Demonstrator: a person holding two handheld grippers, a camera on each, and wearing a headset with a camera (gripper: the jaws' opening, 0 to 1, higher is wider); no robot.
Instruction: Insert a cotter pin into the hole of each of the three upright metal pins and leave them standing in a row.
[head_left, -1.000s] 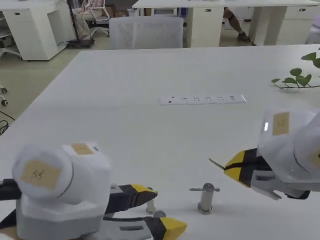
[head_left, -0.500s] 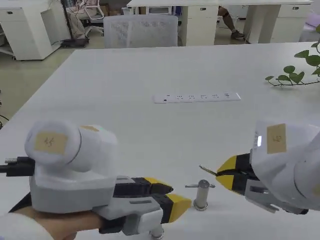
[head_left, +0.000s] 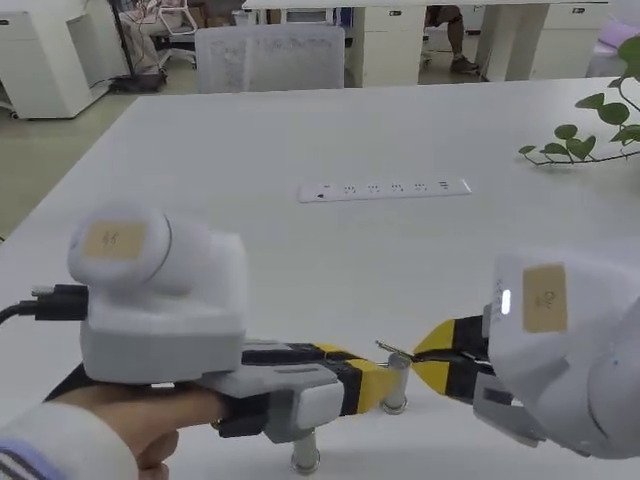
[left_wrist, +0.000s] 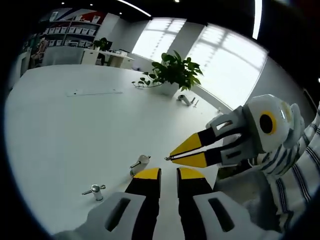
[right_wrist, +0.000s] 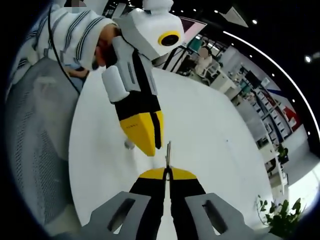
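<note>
**Cotter pin held ready, hole comes next**

The left gripper (head_left: 375, 383), held in a hand (head_left: 140, 420), points toward 3 o'clock. Its jaws have only a small gap, and I see nothing between them. Under its body, at 6 o'clock, stands the first metal pin (head_left: 305, 458). Just beside its yellow tips stands the second metal pin (head_left: 397, 392); I cannot tell if they touch. In the left gripper view both metal pins seem to have a little bar through the top, so I cannot tell which one needs the new bar.

At 3 o'clock from the second metal pin, the right gripper (head_left: 420, 357) pinches a thin cotter pin (head_left: 392, 349) tight by one end. The free end pokes toward 9 o'clock, just above the top of that metal pin.

To do this well, I think the cotter pin should be kept level and lined up with the hole before it is pushed. Go slow. The left gripper could hold the metal pin so it does not tip. A bump could knock the standing pins over.

In the way: the left gripper's tips sit very near the cotter pin's point and could block it. On the far side of the white table (head_left: 300, 250) a chair (head_left: 268, 60) is at 11 o'clock. On the table a power strip (head_left: 385, 188) is at 12 o'clock and a plant (head_left: 585, 145) at 2 o'clock. All three are well apart from the work.
</note>
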